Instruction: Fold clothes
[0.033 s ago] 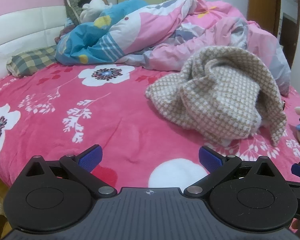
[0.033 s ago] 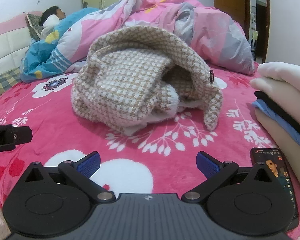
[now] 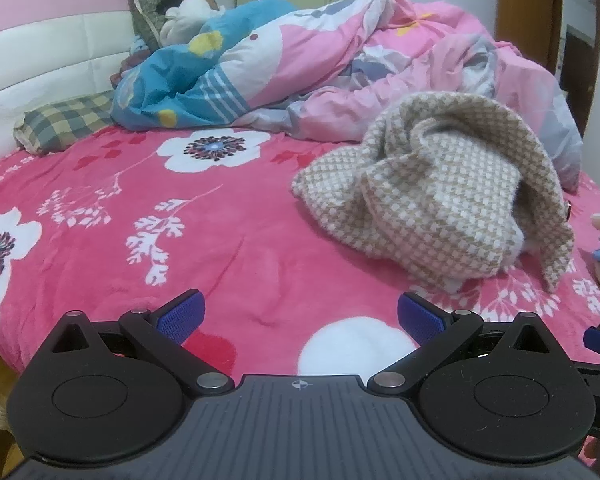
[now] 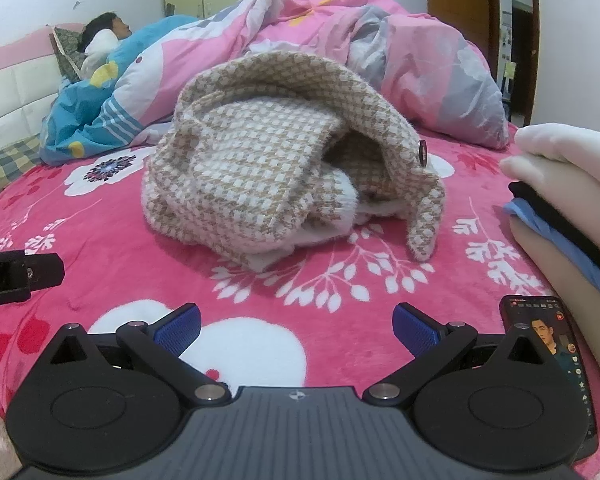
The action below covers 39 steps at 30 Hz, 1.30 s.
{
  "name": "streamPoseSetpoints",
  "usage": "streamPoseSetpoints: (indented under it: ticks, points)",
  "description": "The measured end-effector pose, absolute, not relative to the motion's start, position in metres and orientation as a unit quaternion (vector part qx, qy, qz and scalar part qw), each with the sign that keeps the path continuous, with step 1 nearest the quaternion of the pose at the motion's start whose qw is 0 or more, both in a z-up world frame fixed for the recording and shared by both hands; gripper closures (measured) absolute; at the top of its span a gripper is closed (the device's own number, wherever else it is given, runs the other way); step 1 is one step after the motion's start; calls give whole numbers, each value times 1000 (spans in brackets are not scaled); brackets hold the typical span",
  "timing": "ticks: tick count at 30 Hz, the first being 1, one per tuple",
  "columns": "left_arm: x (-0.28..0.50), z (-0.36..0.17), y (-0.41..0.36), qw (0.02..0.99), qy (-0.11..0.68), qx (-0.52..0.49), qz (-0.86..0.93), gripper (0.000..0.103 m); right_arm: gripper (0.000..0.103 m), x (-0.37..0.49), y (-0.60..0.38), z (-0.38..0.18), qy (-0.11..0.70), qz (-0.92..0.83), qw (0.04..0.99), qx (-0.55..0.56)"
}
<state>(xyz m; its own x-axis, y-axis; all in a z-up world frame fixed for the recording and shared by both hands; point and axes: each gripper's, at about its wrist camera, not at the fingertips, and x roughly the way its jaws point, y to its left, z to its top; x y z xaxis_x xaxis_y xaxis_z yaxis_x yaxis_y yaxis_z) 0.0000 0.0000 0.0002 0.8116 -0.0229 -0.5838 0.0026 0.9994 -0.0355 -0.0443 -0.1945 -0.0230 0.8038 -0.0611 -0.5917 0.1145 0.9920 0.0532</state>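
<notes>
light: soft, even indoor; shadows: faint; focus: sharp, no blur; edges: strong fisheye bending, dark corners

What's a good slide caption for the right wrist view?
Open right tool faces a crumpled houndstooth garment on a pink floral bedspread, phone beside it.
</notes>
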Motion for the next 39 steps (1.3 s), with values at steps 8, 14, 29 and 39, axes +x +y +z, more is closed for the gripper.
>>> streamPoseSetpoints:
  ticks: [8, 14, 29, 39]
  points:
    - [0, 0, 0, 952, 306, -4, -7, 0, 0, -44, -193, -21, 311, -49, 948, 40]
    - [-1, 2, -1, 948, 317, -2, -19, 0, 0, -45, -195, -18, 303, -52, 951, 41]
    - [0, -2, 4, 941, 335, -20, -40, 0, 0, -47, -197, -14, 292, -68, 953, 39]
    - [-1, -2, 2, 946, 322, -18, -35, 0, 0, -49, -198, -11, 289, -81, 953, 42]
